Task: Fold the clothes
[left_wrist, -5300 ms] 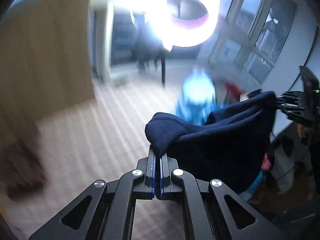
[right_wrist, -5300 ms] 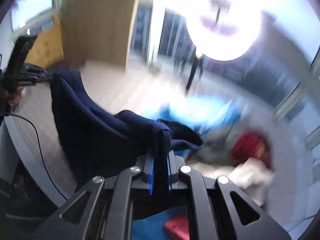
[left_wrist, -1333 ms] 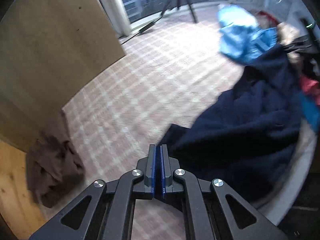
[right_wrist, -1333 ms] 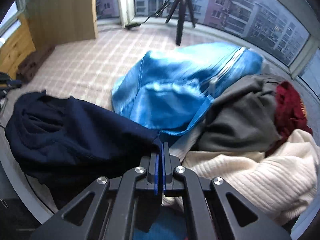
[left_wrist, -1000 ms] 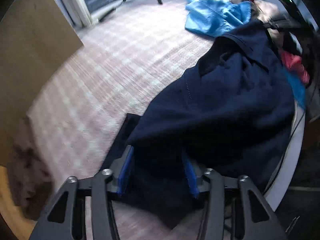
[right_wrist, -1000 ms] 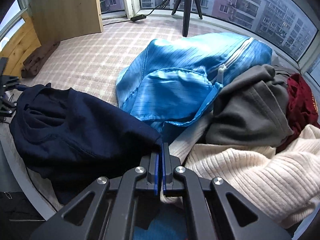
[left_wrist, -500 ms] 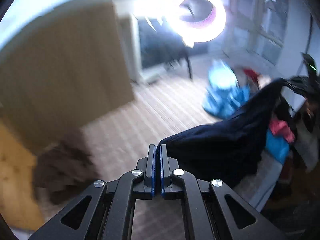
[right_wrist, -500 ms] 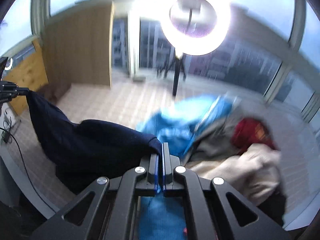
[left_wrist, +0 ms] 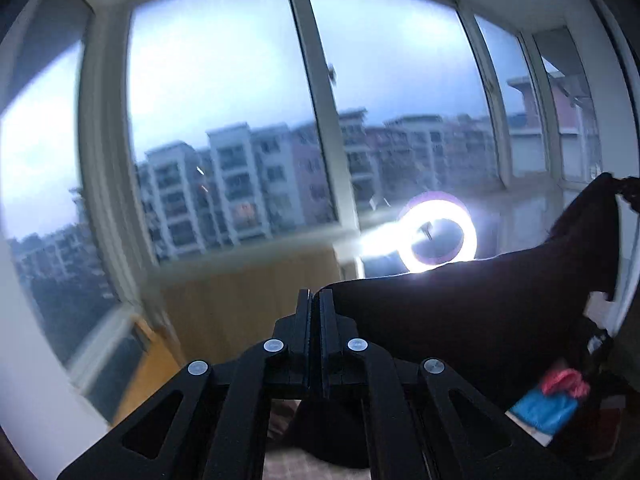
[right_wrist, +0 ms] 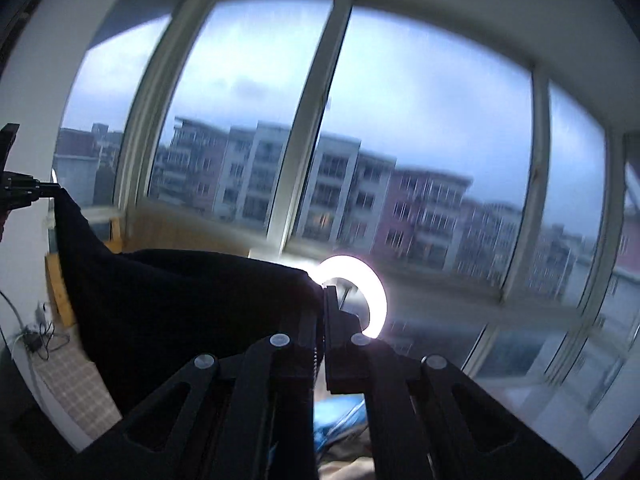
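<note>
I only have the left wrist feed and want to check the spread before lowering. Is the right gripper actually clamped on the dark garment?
Observer: Yes. The right wrist view shows the right gripper shut on a corner of the dark garment.
Operator: How does the cloth hang from that side?
Observer: It slopes down from the left gripper and drapes like a curtain in front of the checked surface.

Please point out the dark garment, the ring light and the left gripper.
dark garment [left_wrist: 480, 312], left wrist view, middle of the hanging cloth.
ring light [left_wrist: 438, 231], left wrist view, glowing rim.
left gripper [left_wrist: 314, 300], left wrist view, between the shut fingertips.
</note>
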The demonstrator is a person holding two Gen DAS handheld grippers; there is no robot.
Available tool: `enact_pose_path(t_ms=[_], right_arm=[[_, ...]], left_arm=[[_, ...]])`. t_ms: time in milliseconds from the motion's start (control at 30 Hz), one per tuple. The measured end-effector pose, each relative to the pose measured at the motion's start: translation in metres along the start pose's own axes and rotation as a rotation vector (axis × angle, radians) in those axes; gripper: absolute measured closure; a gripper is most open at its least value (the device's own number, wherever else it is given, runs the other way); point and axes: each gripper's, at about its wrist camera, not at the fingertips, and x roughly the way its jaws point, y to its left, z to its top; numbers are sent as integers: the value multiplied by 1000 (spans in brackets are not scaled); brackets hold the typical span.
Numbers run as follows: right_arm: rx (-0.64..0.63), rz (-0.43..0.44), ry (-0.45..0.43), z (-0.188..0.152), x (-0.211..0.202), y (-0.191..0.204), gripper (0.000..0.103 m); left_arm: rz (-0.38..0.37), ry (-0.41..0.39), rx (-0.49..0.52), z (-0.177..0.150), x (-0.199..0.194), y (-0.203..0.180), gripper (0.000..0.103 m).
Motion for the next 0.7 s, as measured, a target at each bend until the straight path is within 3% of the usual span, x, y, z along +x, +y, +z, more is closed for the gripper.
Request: enact_pose_path(t_ms=[167, 267, 333, 533, 700], right_arm=[[-53, -67, -106, 47, -34, 1, 101], [-44, -73, -115, 59, -20, 1, 101], [-59, -99, -94, 58, 11, 6, 101], [-62, -127, 55, 21, 140, 12, 101], [-140, -174, 229, -61, 274, 48, 101]], left_arm=[[95, -86, 19, 44, -36, 5, 100], [124, -89, 20, 55, -21, 12, 100], [141, -82, 25, 61, -4, 19, 100], [174, 43, 45, 44, 126, 43, 100], [106, 271, 57, -50, 283, 45, 100]])
